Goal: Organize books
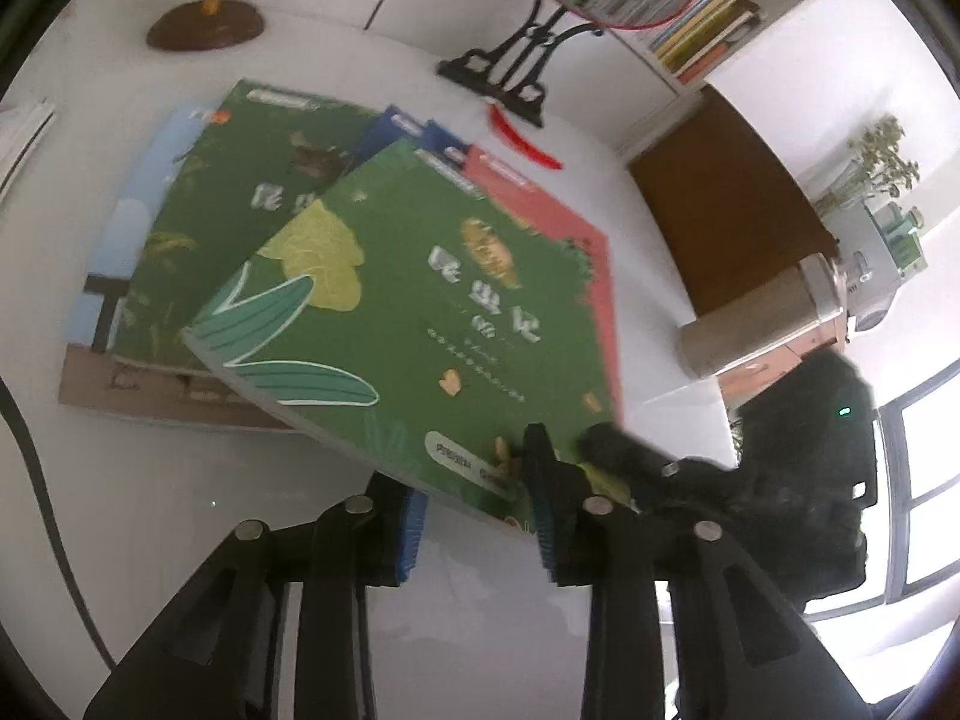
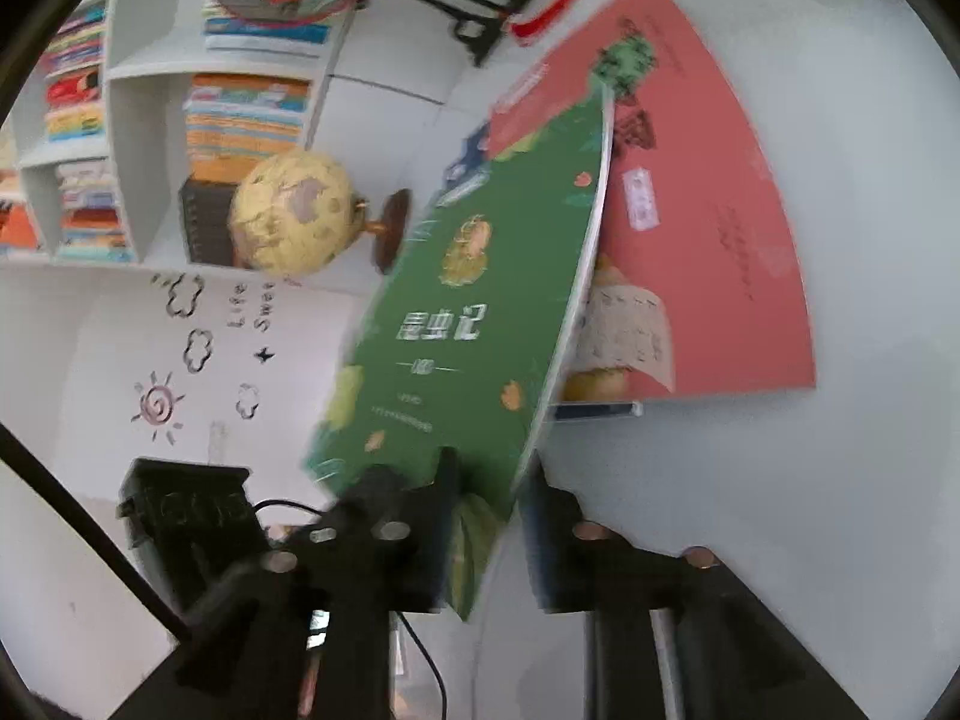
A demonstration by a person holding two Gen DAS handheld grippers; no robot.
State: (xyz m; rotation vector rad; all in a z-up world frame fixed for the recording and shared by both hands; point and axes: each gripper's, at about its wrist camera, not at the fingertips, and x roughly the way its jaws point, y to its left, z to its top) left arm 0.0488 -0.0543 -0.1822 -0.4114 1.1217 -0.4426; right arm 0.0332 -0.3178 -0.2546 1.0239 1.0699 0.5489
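Note:
A green book [image 1: 384,300] with leaf drawings tops a fanned pile on the white table [image 1: 150,510]. Its near right corner is raised. My right gripper [image 2: 492,498] is shut on that corner, and the book [image 2: 474,312] stands tilted on edge in front of it. In the left wrist view the right gripper [image 1: 606,444] shows as a black shape at the book's corner. My left gripper [image 1: 465,468] stands open, the book's near edge between its fingers, one finger [image 1: 537,456] over the cover. Below lie a coral book [image 2: 708,210], a second green book [image 1: 240,210] and a light blue book [image 1: 120,228].
A yellow globe [image 2: 294,210] on a brown foot and a round red-flowered fan on a black stand [image 1: 516,60] stand at the table's back. White shelves [image 2: 150,120] hold stacked books. A brown chair seat [image 1: 720,198] is beside the table's right edge.

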